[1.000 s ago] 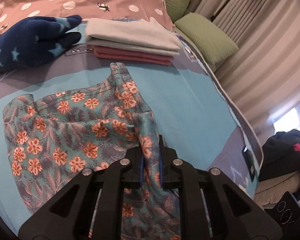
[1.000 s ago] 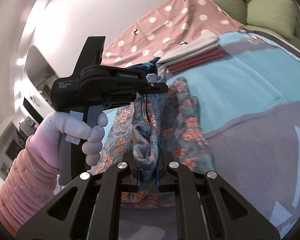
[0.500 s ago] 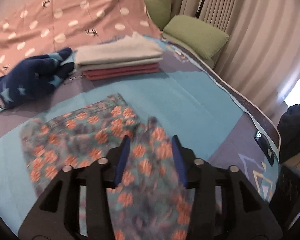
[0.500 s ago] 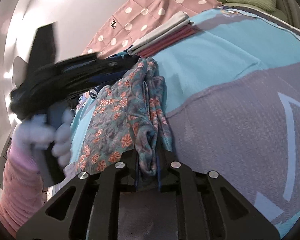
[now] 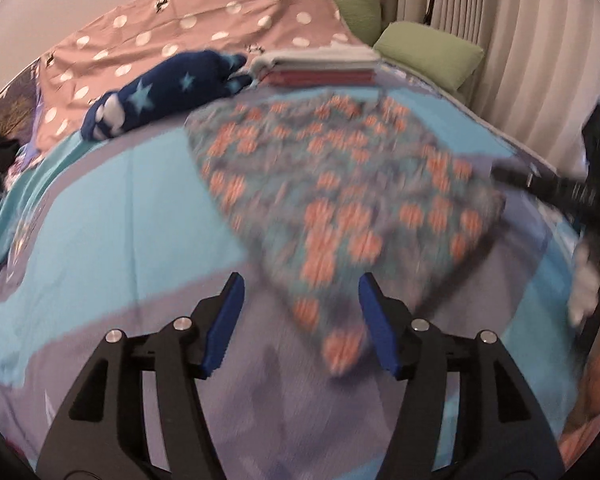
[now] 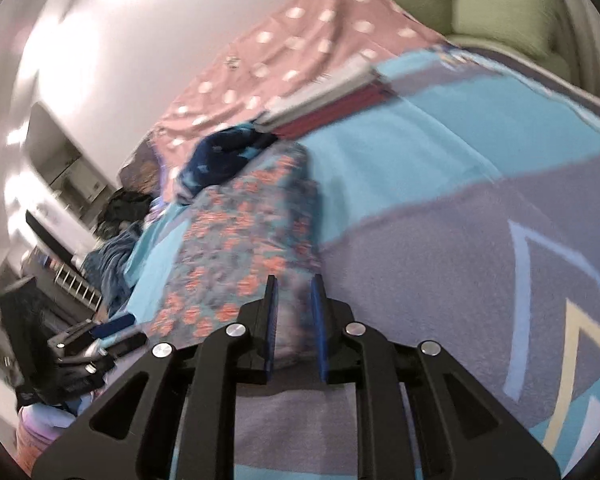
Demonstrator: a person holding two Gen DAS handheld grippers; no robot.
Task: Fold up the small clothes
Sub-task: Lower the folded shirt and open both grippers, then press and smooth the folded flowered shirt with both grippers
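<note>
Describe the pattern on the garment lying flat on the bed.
Orange flowers on teal-grey: the floral garment, clearest in the left wrist view.

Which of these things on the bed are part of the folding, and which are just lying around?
Part of the job:
- floral garment, lying flat on the bed
- stack of folded clothes
- left gripper, right gripper

Just lying about:
- navy star-print item
- polka-dot sheet
- green pillows

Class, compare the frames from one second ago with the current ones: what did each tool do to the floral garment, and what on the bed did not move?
Both tools let go. The left tool, shut on the floral garment a second ago, is now wide open and drawn back. The right tool has parted slightly, and the cloth no longer hangs from it. The garment now lies flat on the bed. The folded stack and the starred navy item stayed put.
</note>
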